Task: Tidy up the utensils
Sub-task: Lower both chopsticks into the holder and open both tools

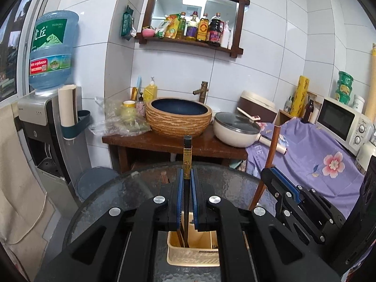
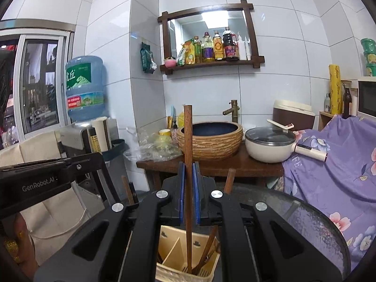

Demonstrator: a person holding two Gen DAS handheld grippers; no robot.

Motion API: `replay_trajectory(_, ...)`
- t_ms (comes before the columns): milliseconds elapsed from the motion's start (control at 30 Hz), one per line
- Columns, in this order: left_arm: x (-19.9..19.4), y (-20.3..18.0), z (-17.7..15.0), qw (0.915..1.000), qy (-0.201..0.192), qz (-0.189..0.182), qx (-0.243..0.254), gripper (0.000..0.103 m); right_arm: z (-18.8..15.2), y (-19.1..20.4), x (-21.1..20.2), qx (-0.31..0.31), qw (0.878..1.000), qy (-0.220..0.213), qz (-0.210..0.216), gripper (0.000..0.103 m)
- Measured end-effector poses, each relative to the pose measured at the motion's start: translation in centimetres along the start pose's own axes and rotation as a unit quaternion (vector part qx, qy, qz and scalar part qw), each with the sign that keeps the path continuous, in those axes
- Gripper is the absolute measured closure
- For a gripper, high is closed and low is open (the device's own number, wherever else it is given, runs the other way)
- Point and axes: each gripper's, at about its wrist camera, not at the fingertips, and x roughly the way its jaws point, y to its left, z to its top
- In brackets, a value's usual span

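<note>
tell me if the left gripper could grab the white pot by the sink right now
Probably not: the left gripper is shut on a black chopstick over the utensil holder, and the pot sits beyond the glass table.

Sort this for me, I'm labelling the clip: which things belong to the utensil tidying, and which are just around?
Job:
black chopstick with gold band in left tool
brown wooden chopstick in right tool
beige plastic utensil holder

Around:
woven-look basin
cream lidded pot
blue water bottle
</note>
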Motion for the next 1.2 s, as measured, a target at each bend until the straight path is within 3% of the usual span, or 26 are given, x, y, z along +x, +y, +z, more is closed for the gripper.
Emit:
replay_trajectory(467,1.7,0.9,-4.4,0.9988,0.048,-0.005,0.009,0.097,-4.1,-0.5,-0.1,-0.009,0.997,0.076,0.003,0.096)
replay_trajectory(733,2.2,1.0,-5.6,0.9978,0.063,-0.004,0.018,0.096,-5.3,-0.9,-0.1,-0.010,0.996,0.088,0.000,0.096)
replay_trajectory(800,2.0,0.9,-5.8,0.9977,0.063,-0.004,0.024,0.091,-5.3,-1.1,-0.3,-0.011,0.996,0.088,0.000,0.096)
replay_trajectory(867,1.2,0.8,-5.9,0.9981,0.054,-0.006,0.027,0.068,-5.4,-1.1,-0.8,-0.013,0.996,0.085,0.004,0.095)
replay_trajectory(933,0.2,0.8,-5.9,0.9988,0.042,-0.011,0.024,0.052,-5.4,-1.0,-1.5,-0.016,0.997,0.080,0.005,0.093)
replay_trajectory(967,-0.6,0.9,-6.0,0.9991,0.032,-0.014,0.023,0.050,-5.4,-1.0,-1.8,-0.019,0.997,0.079,0.005,0.092)
replay_trajectory(1000,-1.1,0.9,-6.1,0.9992,0.028,-0.013,0.024,0.049,-5.5,-1.0,-2.5,-0.021,0.997,0.075,0.008,0.083)
replay_trajectory(1033,-1.7,1.0,-6.3,0.9993,0.023,-0.012,0.026,0.046,-5.6,-1.0,-3.0,-0.022,0.997,0.072,0.010,0.064)
replay_trajectory(1100,-2.9,1.2,-7.0,0.9995,0.015,-0.008,0.026,0.037,-5.9,-1.1,-4.6,-0.022,0.998,0.057,0.008,0.047)
replay_trajectory(1200,-4.4,1.6,-8.6,0.9995,0.016,0.006,0.028,0.031,-6.7,-1.1,-6.5,-0.035,0.997,0.062,0.005,0.047)
